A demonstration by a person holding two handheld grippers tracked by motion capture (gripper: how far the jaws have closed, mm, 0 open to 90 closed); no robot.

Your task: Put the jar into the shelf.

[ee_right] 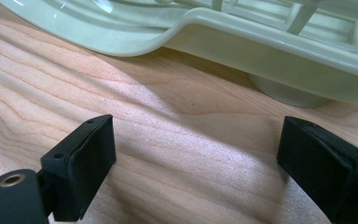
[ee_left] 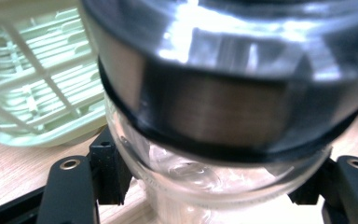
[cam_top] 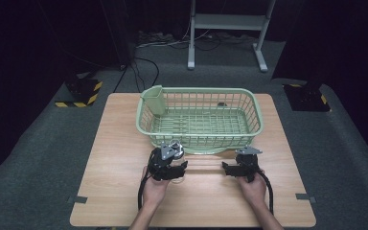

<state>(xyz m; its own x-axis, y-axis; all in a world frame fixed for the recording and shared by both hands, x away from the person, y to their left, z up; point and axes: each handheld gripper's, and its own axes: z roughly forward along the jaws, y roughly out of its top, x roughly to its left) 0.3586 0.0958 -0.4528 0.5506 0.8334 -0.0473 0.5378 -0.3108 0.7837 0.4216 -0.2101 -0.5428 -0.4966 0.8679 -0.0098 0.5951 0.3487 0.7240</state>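
Two jaws of left gripper (cam_top: 171, 165) clamping glass jar (ee_left: 223, 140), right gripper (ee_right: 196, 163) wide open

The green basket (cam_top: 200, 117) stands as a wall across the far half of the counter (cam_top: 124, 191), its near rim just beyond both grippers. Between the left gripper (cam_top: 168, 165) and right gripper (cam_top: 242, 168) lies bare wood, open to pass. The glass jar (ee_left: 223, 140) blocks the gap between the left fingers (ee_left: 109, 170).
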